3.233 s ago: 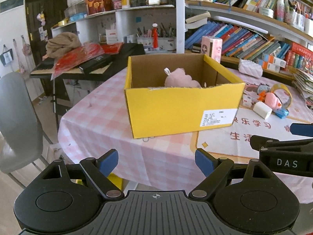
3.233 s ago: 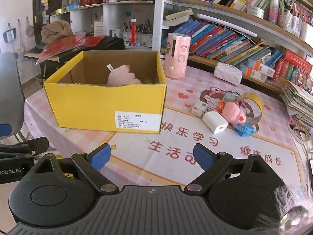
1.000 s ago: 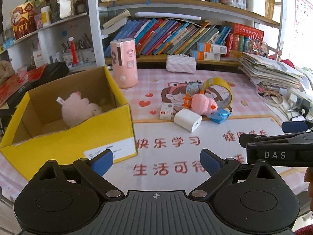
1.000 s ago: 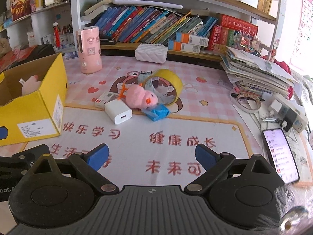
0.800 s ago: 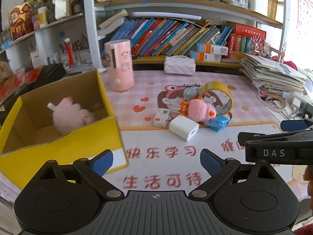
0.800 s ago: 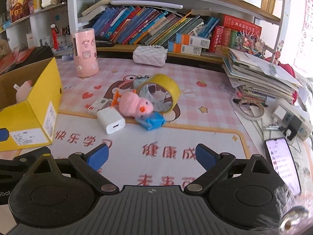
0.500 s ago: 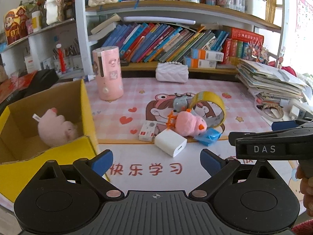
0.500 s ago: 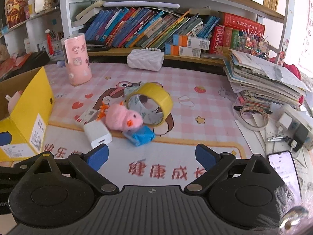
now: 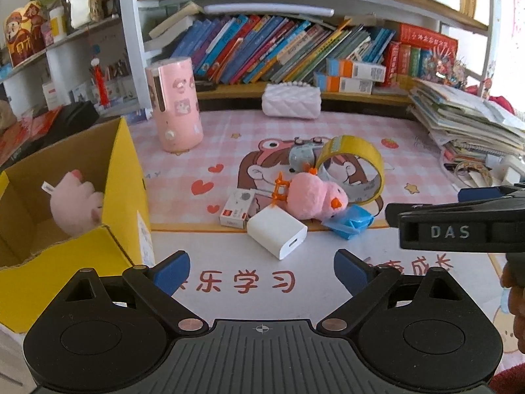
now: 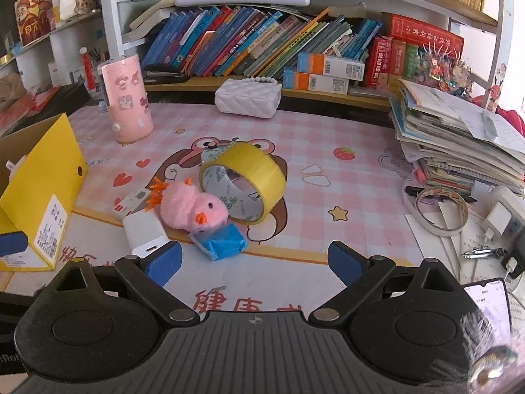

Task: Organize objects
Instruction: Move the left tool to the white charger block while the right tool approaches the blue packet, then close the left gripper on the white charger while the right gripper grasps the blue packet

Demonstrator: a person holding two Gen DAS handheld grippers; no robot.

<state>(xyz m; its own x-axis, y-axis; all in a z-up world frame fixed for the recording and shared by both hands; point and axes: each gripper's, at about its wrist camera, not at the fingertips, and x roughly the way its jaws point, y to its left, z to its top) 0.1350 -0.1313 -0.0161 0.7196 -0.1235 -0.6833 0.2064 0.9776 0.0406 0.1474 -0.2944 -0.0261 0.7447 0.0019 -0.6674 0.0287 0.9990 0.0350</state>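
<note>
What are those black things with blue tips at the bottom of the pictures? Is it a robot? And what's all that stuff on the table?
Not a robot. A person holds two grabbing tools, one in each hand, and each tool has a camera looking along its two blue-tipped fingers. One picture comes from the left gripper, the other from the right gripper. Both are open and hold nothing. On the table sit a pink chick toy, a yellow tape roll, a white charger, a blue packet and a small white box. At the left stands a yellow box with a pink plush inside.
</note>
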